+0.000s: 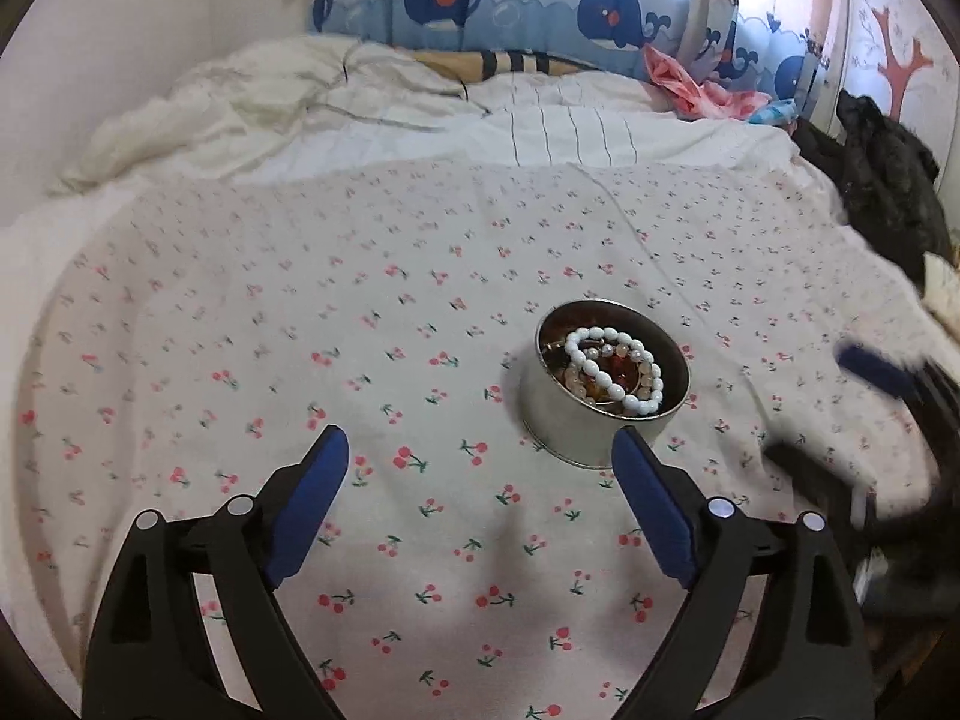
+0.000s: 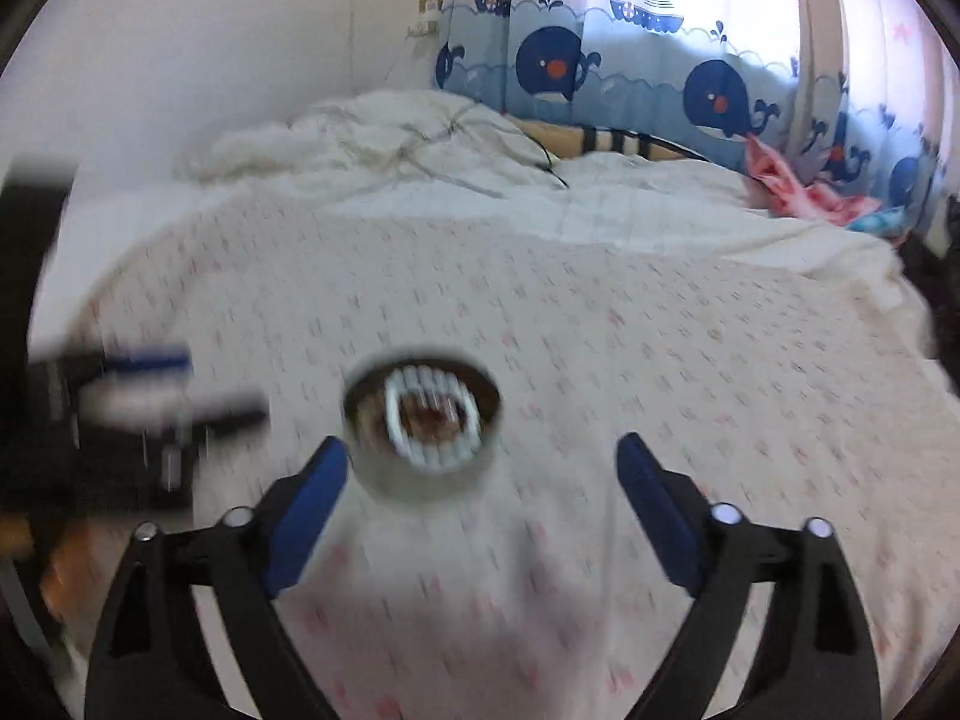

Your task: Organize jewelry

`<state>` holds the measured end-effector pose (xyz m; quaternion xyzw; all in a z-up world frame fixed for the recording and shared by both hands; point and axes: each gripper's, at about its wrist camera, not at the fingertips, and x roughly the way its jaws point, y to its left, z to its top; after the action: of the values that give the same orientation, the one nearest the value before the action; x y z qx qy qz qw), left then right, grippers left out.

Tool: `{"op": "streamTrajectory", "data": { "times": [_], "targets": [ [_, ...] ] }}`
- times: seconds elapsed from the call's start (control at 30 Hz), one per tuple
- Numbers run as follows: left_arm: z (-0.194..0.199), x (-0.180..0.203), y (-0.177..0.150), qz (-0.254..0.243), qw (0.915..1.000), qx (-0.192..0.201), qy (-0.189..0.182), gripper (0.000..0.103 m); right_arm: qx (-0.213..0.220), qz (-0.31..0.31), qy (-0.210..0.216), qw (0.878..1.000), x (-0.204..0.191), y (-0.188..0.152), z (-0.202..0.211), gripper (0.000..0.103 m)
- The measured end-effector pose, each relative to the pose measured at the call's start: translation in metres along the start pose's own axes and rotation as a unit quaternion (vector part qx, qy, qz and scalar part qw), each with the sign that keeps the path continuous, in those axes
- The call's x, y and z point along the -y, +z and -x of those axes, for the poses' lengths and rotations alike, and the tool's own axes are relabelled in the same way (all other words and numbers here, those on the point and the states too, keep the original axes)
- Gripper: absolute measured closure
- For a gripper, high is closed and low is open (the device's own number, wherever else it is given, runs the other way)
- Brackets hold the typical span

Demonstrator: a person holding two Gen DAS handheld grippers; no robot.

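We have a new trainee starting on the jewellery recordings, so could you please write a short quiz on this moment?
1. True or false: the white beaded bracelet lies inside the round silver metal tin.
2. Which gripper holds something? A) left gripper B) right gripper C) neither
3. Fill in: the tin stands on a white bed sheet printed with red ____.

Key
1. True: it rests on top of other beaded pieces.
2. C: both stand open with nothing between the pads.
3. Cherries.

Right wrist view motion-smeared: tin [image 2: 422, 420] and beads [image 2: 432, 414] unreadable; right gripper [image 1: 864, 414] blurred, cropped at edge.
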<state>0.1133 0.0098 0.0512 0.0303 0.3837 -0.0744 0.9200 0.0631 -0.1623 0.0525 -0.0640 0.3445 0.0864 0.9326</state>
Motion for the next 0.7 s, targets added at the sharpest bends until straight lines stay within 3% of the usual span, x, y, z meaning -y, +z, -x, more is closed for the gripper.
{"op": "streamTrajectory", "data": {
  "times": [0.13, 0.27, 0.7],
  "targets": [
    [0.015, 0.006, -0.021, -0.007, 0.9993, 0.016, 0.032, 0.010, -0.047, -0.047, 0.008, 0.998, 0.008, -0.034, 0.000, 0.008],
    [0.024, 0.005, -0.048, -0.008, 0.9980, 0.009, 0.062, 0.010, -0.036, -0.054, 0.000, 0.998, 0.004, -0.035, 0.009, 0.008],
    [0.037, 0.007, -0.048, -0.005, 0.9982, 0.030, 0.052, 0.008, -0.038, -0.055, -0.014, 0.998, -0.004, -0.026, 0.016, 0.008]
  ]
}}
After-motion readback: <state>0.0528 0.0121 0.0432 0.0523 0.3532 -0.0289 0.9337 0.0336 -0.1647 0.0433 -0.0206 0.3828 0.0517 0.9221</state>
